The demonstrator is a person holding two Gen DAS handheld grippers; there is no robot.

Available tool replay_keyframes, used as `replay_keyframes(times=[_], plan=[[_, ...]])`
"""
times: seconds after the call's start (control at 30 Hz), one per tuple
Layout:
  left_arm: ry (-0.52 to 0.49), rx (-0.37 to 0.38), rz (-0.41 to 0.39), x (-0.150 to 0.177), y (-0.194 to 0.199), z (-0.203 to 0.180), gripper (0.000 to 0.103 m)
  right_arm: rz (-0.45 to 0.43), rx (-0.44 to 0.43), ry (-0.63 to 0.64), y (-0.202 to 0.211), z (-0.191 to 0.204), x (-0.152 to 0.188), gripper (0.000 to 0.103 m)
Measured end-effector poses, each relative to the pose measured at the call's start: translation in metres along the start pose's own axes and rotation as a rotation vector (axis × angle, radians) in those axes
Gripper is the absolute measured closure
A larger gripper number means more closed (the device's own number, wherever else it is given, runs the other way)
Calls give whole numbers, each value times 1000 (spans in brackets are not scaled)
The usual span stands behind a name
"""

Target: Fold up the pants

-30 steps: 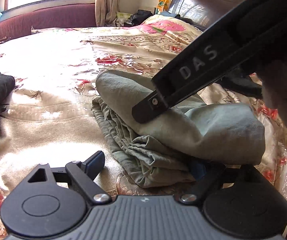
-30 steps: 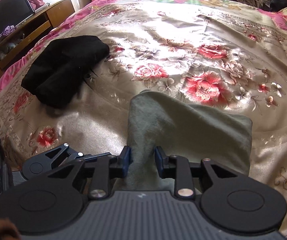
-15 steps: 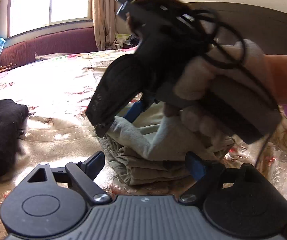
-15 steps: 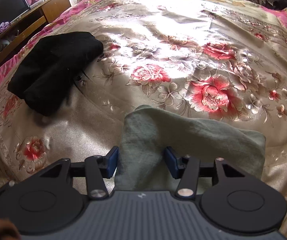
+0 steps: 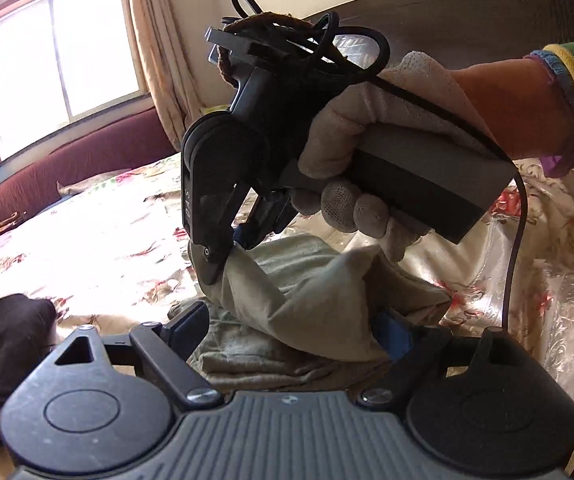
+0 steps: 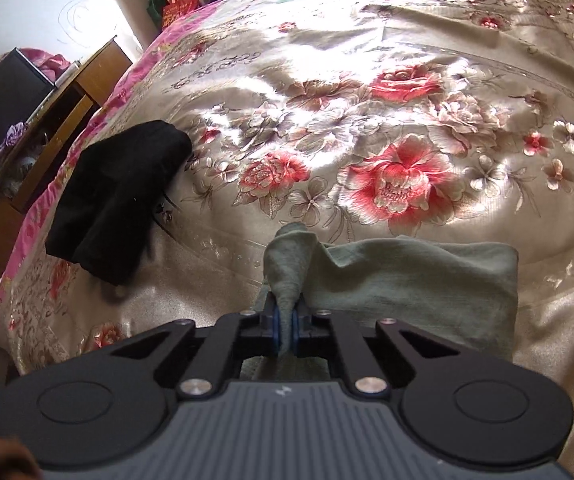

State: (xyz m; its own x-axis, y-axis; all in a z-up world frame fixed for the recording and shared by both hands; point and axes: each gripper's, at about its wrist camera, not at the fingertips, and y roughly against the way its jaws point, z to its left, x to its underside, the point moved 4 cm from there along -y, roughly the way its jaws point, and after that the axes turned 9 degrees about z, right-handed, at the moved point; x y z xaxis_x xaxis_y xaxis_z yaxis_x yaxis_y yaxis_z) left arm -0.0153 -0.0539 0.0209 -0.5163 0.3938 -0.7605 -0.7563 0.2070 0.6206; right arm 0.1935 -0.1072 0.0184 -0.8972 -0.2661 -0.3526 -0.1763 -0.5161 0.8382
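The grey-green pants lie folded in a bundle on the floral bedspread. My right gripper is shut on a pinched corner of the pants and lifts that corner up. In the left wrist view the right gripper, held by a gloved hand, hangs over the bundle with the cloth in its tips. My left gripper is open, its fingers either side of the bundle's near edge, gripping nothing.
A black folded garment lies on the bed to the left; it also shows in the left wrist view. A wooden cabinet stands past the bed's left edge. A dark headboard and a window are behind.
My right gripper has closed on the pants corner and pulled it up. The left gripper has moved closer to the bundle and stayed open.
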Motion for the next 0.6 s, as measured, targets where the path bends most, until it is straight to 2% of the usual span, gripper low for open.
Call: replay_keyframes(times=[0.1, 0.27, 0.37, 0.43, 0.5, 0.53, 0.6], plan=[[-59, 2, -25, -8, 0, -10, 2, -5, 21, 21, 9, -3, 1, 97], [-171, -20, -23, -13, -8, -32, 2, -34, -20, -8, 17, -6, -3, 97], [-271, -109, -2, -14, -19, -52, 2, -52, -63, -60, 22, -16, -2, 97], [-317, -138, 3, -14, -27, -62, 4, -67, -88, -100, 29, -25, -1, 97], [-333, -157, 23, -13, -38, -64, 29, -101, -99, -134, 43, -35, 0, 97], [-319, -155, 43, -16, -44, -64, 49, -120, -93, -141, 51, -39, 1, 97], [-231, -101, 51, -27, -48, -56, 59, -170, -72, -155, 72, -48, 1, 97]])
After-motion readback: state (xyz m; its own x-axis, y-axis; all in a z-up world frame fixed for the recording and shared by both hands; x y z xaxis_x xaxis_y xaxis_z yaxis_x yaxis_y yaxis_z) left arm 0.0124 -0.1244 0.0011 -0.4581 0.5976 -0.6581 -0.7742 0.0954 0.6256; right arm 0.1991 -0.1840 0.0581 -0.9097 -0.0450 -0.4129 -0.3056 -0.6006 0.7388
